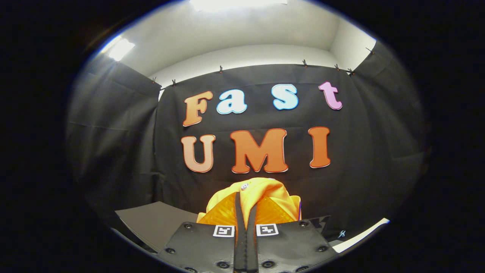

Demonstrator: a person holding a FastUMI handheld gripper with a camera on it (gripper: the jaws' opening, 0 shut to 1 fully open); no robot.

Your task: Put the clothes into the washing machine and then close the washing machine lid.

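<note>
A bunched yellow garment (261,193) is pinched between the two fingers of my gripper (246,212), which is shut on it and holds it up in the air. The cloth bulges above and to both sides of the fingertips and hides what lies straight ahead and below. The fingers stand nearly together with only a thin fold of fabric between them.
A grey flat panel (151,223) lies low to the left, beyond the fingers. A white edge (360,237) runs low to the right. The black cloth wall (113,151) closes off the back and both sides.
</note>
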